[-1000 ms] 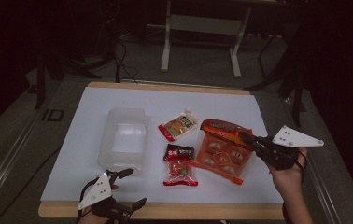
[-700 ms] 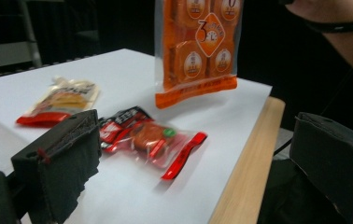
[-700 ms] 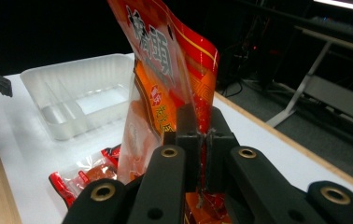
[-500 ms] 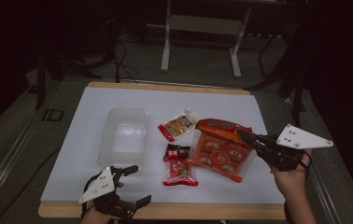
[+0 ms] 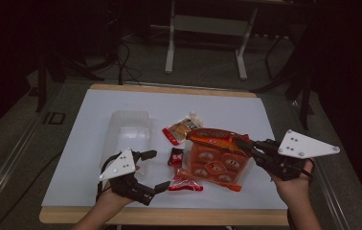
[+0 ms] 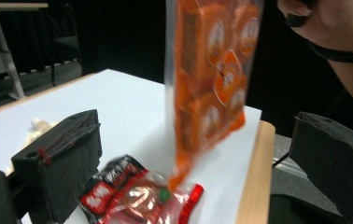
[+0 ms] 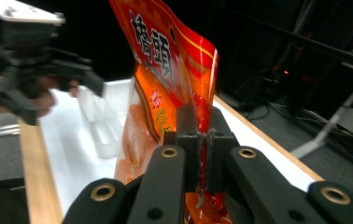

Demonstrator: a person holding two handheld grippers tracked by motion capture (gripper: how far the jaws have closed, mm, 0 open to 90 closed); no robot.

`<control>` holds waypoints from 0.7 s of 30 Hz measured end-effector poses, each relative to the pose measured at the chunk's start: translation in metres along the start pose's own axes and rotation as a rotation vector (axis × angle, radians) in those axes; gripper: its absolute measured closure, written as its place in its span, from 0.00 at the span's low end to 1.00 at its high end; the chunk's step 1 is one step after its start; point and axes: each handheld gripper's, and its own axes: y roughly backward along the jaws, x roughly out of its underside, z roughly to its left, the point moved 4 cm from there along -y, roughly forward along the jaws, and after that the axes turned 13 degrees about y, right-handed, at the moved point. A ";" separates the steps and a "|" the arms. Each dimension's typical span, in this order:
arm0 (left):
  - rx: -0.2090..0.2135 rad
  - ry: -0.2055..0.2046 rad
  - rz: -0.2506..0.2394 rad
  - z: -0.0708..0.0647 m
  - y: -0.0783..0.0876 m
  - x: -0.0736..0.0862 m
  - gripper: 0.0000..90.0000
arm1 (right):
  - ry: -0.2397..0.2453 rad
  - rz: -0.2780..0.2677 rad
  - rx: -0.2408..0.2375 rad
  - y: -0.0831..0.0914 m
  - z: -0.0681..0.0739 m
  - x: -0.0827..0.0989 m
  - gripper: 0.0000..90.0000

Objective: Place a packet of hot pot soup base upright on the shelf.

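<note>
A big orange snack bag (image 5: 215, 155) hangs tilted above the white table (image 5: 121, 103), its lower edge near the surface. My right gripper (image 5: 243, 144) is shut on the bag's (image 7: 165, 88) right edge, jaws pressed together on the foil in the right gripper view. My left gripper (image 5: 153, 170) stands open near the front edge, left of a small red packet (image 5: 181, 167). From the left gripper view the orange bag (image 6: 209, 79) hangs ahead and the red packet (image 6: 137, 196) lies between the open jaws' line.
A clear plastic box (image 5: 127, 132) sits left of centre. A small orange-brown sachet (image 5: 181, 128) lies behind the snacks. The table's wooden front rim (image 5: 169, 216) runs along the bottom. A metal stand (image 5: 208, 28) is on the floor beyond.
The left gripper has moved forward and right toward the red packet. The right gripper has lifted the orange bag's right side slightly.
</note>
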 end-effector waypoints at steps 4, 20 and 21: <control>0.025 -0.025 0.006 -0.002 -0.011 -0.012 0.04 | 0.009 -0.017 -0.021 -0.004 0.006 -0.006 0.97; 0.151 -0.049 0.032 -0.012 -0.043 -0.030 0.29 | 0.030 -0.061 -0.105 -0.015 0.021 -0.022 0.97; 0.151 -0.049 0.032 -0.012 -0.043 -0.030 0.32 | 0.030 -0.061 -0.105 -0.015 0.021 -0.022 0.97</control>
